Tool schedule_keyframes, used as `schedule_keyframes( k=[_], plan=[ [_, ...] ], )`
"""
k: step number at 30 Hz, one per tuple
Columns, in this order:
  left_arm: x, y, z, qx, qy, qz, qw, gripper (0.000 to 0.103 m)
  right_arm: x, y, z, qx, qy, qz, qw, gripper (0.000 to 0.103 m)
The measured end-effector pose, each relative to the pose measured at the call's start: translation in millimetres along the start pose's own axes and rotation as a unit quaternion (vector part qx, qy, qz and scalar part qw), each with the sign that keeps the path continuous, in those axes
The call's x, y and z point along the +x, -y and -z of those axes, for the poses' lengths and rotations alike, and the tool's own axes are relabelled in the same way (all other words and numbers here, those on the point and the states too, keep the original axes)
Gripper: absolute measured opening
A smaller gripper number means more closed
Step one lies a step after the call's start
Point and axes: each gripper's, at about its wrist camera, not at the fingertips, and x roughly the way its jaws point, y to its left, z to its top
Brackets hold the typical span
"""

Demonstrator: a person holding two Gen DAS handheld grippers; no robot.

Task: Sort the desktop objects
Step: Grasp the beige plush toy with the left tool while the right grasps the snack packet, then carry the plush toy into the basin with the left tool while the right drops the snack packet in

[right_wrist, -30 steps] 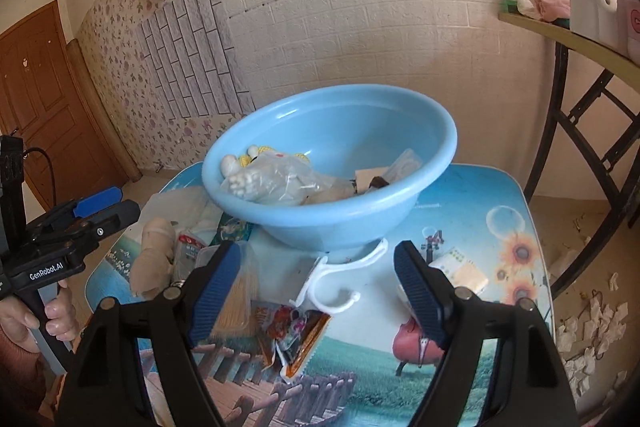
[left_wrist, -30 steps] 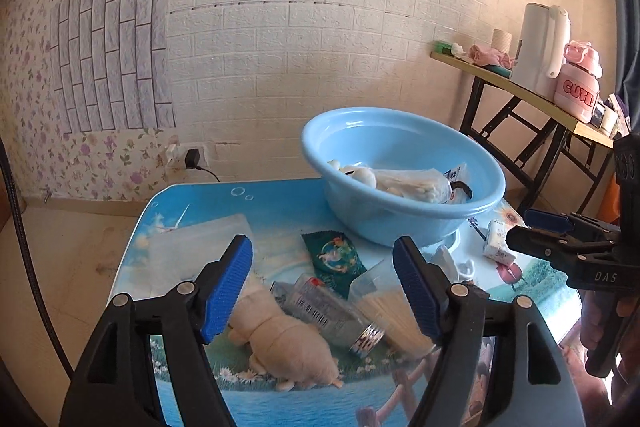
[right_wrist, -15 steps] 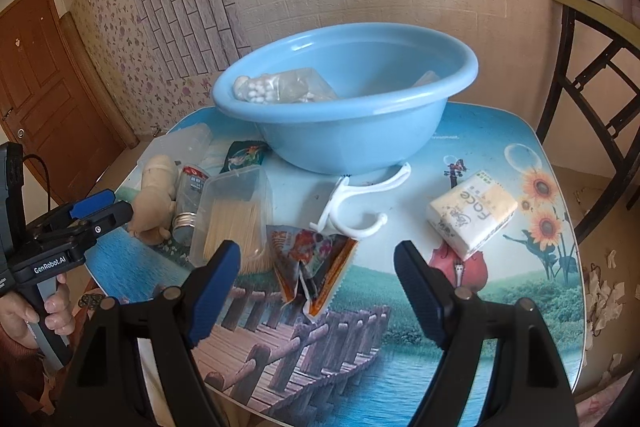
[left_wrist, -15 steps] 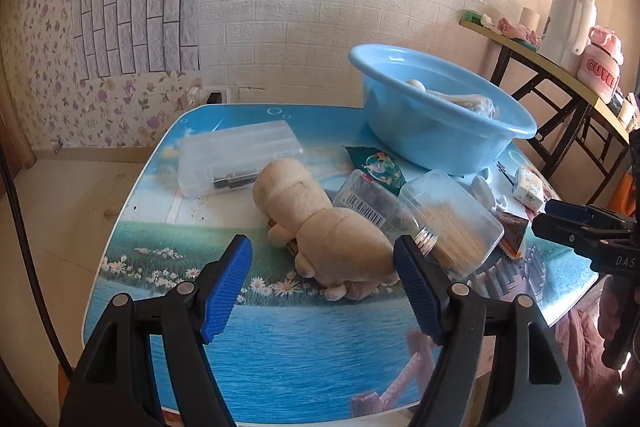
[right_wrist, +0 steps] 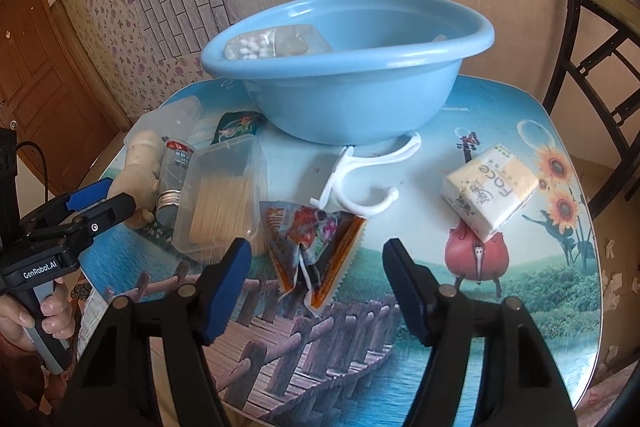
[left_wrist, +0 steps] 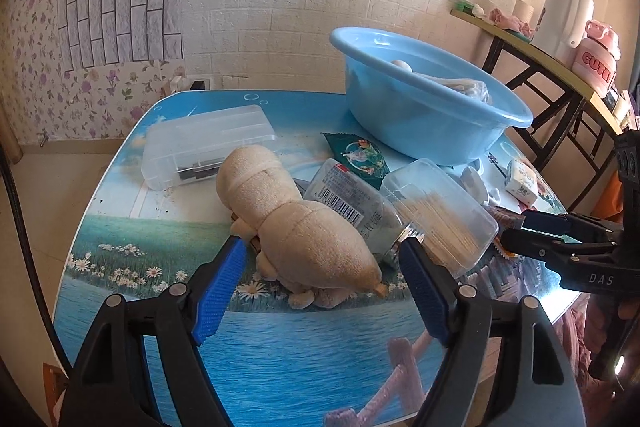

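Note:
A beige plush toy (left_wrist: 296,227) lies on the picture-printed table (left_wrist: 280,347), its rear end between the blue pads of my left gripper (left_wrist: 320,287). The jaws are opening and do not touch it. An orange snack packet (right_wrist: 312,239) lies just ahead of my right gripper (right_wrist: 318,283), whose jaws are closing with the pads clear of it. Around them lie a barcoded jar (left_wrist: 352,203), a clear toothpick box (right_wrist: 224,195), a white hook (right_wrist: 360,179) and a tissue pack (right_wrist: 490,187). The blue basin (right_wrist: 348,67) holds bagged items.
A clear plastic case (left_wrist: 204,143) and a green packet (left_wrist: 356,155) lie behind the plush toy. A side table (left_wrist: 560,67) with a white kettle and a pink bottle stands at the right. The brick-pattern wall is close behind the basin.
Both grippers have sunk toward the table and tilted downward. The right jaws have narrowed over the snack packet, and the left jaws have widened slightly around the plush toy.

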Motion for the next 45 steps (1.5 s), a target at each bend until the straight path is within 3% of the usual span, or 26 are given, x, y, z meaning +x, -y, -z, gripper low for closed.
schedule_keyframes(
  k=[4,6,8,9,10,14,21,31,41,45],
  plan=[
    [12,1,-1,0.001,-0.01,-0.012,0.9999,0.08,9,-4,-1,-0.002,-0.008,-0.006,1.0,0.058],
    [13,0,-1,0.001,-0.005,-0.012,0.9999,0.08,10,-6,0,-0.011,-0.004,0.006,1.0,0.045],
    [14,0,-1,0.008,-0.008,-0.021,0.9997,0.063,8,-6,0,-0.015,-0.002,-0.011,1.0,0.031],
    [14,-1,0,0.013,-0.008,-0.031,0.9994,0.055,7,-4,0,-0.012,-0.002,-0.013,1.0,0.03],
    [13,-3,0,0.011,-0.007,-0.024,0.9996,0.054,6,-3,0,-0.01,-0.002,-0.015,1.0,0.029],
    [3,-12,2,-0.008,-0.001,-0.012,0.9999,0.05,-2,1,3,-0.006,0.003,-0.014,1.0,0.027],
    [-16,-19,6,-0.002,0.01,-0.032,0.9995,0.05,-26,16,9,0.002,0.017,-0.002,1.0,0.027],
    [-23,-25,18,0.003,-0.019,-0.044,0.9988,0.052,-34,31,24,0.012,-0.002,0.014,1.0,0.029],
    [-10,-28,21,-0.003,-0.033,-0.053,0.9981,0.064,-24,24,21,0.006,-0.009,0.017,1.0,0.034],
    [-7,-28,24,-0.002,-0.033,-0.034,0.9989,0.053,-25,26,21,0.007,-0.007,0.014,1.0,0.033]
  ],
)
